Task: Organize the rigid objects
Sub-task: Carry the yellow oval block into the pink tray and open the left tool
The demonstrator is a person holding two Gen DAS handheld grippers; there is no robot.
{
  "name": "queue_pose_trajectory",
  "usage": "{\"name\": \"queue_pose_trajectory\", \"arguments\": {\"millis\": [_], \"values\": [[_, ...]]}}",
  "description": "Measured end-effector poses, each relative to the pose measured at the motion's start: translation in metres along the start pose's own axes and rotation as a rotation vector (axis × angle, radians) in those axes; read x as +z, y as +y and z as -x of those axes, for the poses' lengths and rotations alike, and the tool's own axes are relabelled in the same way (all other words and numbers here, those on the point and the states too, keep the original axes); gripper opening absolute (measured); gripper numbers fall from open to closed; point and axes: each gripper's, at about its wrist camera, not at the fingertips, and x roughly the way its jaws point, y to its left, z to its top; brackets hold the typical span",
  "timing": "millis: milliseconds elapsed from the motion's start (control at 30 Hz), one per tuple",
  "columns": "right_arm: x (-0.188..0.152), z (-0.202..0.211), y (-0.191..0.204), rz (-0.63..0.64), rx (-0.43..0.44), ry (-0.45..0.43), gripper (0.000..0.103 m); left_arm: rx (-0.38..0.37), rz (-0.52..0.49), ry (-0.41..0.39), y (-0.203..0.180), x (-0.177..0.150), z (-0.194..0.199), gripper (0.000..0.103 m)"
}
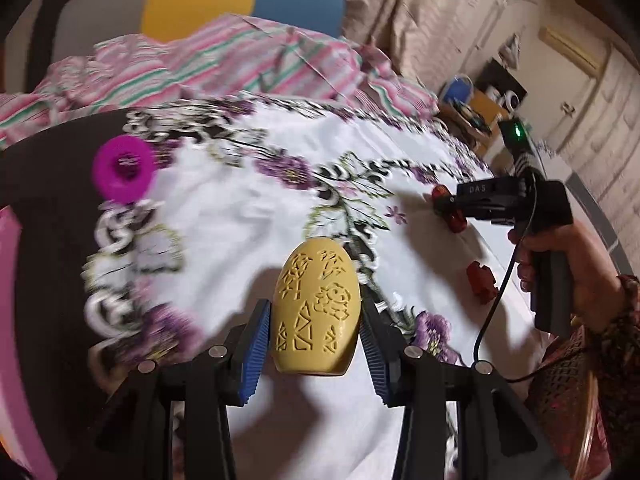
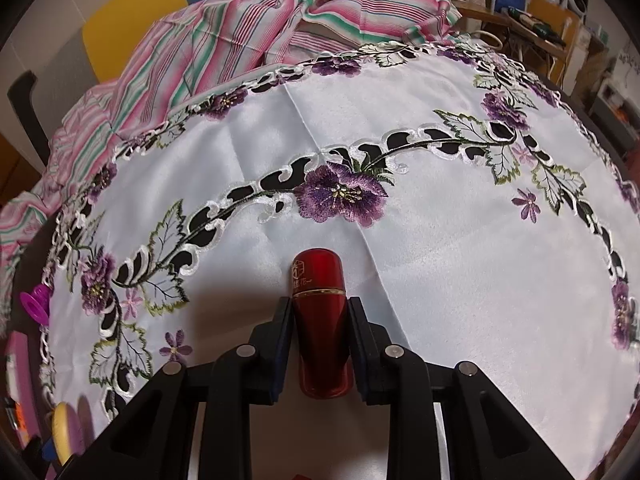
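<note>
We see the left gripper (image 1: pixel 316 326) clamped on a yellow egg-shaped ornament (image 1: pixel 316 312) — blue ribbed pads (image 1: pixel 256 344) press both flanks. Its long axis runs along the fingers: flat base toward the camera, rounded tip pointing to 12 o'clock in the left wrist view, held clear above the embroidered tablecloth (image 1: pixel 248 216). The carved cut-out patterns face us. The background is smeared with blur.

The right gripper (image 2: pixel 320 332) is closed tight on a red cylindrical bottle (image 2: pixel 320 320). Its axis also runs along the fingers, with the domed cap end at 12 o'clock and the base toward the lens; a gold band rings it just past the fingertips. In the left wrist view the same gripper sits at 3 o'clock, a hand (image 1: pixel 560 264) round its handle, with the red bottle (image 1: pixel 444 204) pointing toward 9 o'clock, low over the cloth.

A red toothed piece (image 1: pixel 482 280) lies on the cloth at about 4 o'clock from the egg, just beside the hand. A magenta spool (image 1: pixel 124 168) sits at 10 o'clock at the cloth's edge — in the right wrist view it shows at 9 o'clock. Striped fabric (image 2: pixel 240 32) is bunched at 12 o'clock beyond the cloth.
</note>
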Motion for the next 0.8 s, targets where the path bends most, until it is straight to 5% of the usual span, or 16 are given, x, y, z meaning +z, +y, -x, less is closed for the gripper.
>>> {"name": "queue_pose_trajectory", "arguments": {"millis": [400, 800], "values": [[-0.001, 0.015, 0.025, 0.096, 0.05, -0.077, 0.027, 0.144, 0.154, -0.143, 0.081, -0.027, 0.095, 0.044], [-0.01, 0.025, 0.049, 0.116, 0.094, -0.09, 0.027, 0.302, 0.288, -0.182, 0.156, -0.073, 0.153, 0.044]]}}
